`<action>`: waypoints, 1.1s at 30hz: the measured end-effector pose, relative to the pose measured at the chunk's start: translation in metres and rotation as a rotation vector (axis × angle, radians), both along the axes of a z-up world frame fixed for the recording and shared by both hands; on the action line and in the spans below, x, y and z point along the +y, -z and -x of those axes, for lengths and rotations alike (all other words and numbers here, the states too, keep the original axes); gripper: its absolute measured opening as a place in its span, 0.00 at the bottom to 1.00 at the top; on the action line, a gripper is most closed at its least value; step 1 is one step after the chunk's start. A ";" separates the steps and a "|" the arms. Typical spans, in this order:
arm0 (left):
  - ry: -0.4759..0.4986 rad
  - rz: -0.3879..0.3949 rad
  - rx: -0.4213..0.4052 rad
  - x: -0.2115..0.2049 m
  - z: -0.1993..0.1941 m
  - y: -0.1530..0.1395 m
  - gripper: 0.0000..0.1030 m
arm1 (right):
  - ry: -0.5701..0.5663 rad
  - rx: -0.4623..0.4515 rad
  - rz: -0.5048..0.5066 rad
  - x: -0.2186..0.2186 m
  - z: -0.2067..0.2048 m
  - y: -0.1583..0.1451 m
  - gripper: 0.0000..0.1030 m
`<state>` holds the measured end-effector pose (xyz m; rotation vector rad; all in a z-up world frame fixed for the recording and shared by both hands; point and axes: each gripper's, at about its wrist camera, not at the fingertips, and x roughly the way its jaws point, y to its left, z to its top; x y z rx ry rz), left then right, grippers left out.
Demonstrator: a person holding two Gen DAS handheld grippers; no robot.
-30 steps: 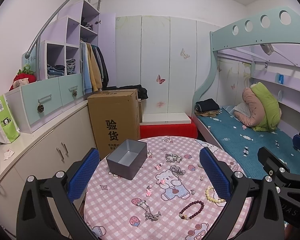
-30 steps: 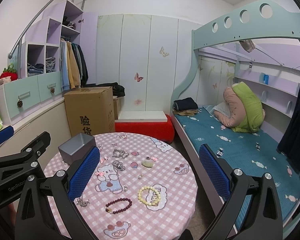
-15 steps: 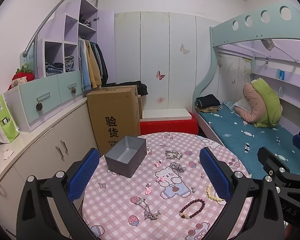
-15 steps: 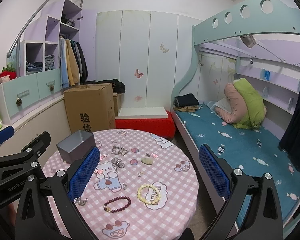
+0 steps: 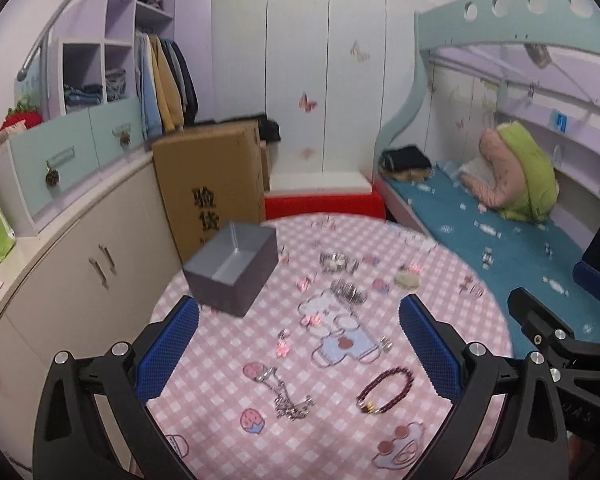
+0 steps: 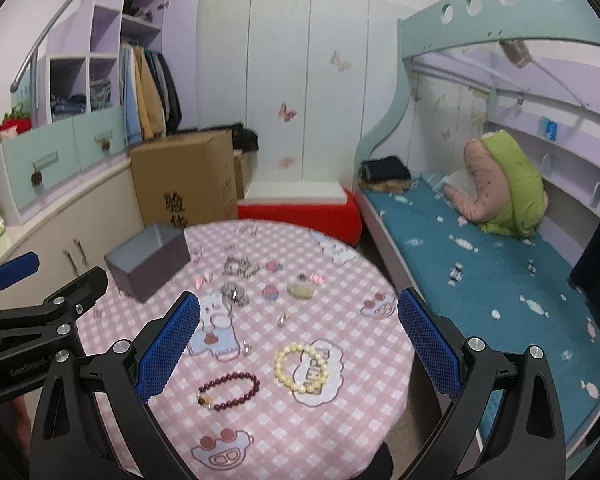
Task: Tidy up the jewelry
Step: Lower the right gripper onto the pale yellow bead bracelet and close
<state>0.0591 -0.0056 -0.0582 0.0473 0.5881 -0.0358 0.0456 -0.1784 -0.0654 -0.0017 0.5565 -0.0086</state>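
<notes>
Both tongs, left gripper [image 5: 299, 354] and right gripper [image 6: 299, 350], were held spread and empty; the thin silver chain necklace [image 5: 286, 394] under the left one could be snagged or dragged across the pink checked tablecloth [image 5: 332, 432] by a shallow pinch.

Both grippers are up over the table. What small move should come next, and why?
Probably lower the open right gripper onto the cream bead bracelet. It lies flat just below the fingers, and the open grey metal box looks empty with all jewelry on the pink checked tablecloth.

Left hand-held gripper [image 5: 299, 344] wide open above the desk [image 5: 220, 392]; grey box [image 5: 233, 267] at eleven o'clock, silver chain [image 5: 286, 394] below, dark bead bracelet [image 5: 386, 390] at four o'clock.
</notes>
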 end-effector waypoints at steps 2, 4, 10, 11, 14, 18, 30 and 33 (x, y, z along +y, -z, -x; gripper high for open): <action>-0.018 -0.010 0.041 0.005 -0.008 0.012 0.94 | -0.009 0.040 0.005 0.000 -0.009 0.012 0.94; -0.027 0.005 0.083 0.013 -0.017 0.025 0.94 | -0.015 0.087 0.005 -0.001 -0.018 0.026 0.94; -0.062 -0.037 0.220 0.041 -0.034 0.077 0.94 | -0.038 0.217 0.009 -0.001 -0.041 0.072 0.94; -0.069 -0.053 0.247 0.046 -0.036 0.087 0.94 | -0.041 0.230 0.010 -0.001 -0.043 0.077 0.94; -0.078 -0.059 0.320 0.060 -0.038 0.111 0.94 | -0.049 0.267 0.019 0.000 -0.050 0.090 0.94; -0.076 -0.012 0.392 0.076 -0.037 0.134 0.94 | -0.056 0.302 0.031 0.002 -0.055 0.103 0.94; 0.054 0.054 0.417 0.050 -0.044 0.144 0.94 | -0.066 0.353 0.044 0.008 -0.060 0.121 0.94; 0.063 0.051 0.422 0.044 -0.048 0.148 0.94 | -0.061 0.354 0.042 0.008 -0.062 0.121 0.94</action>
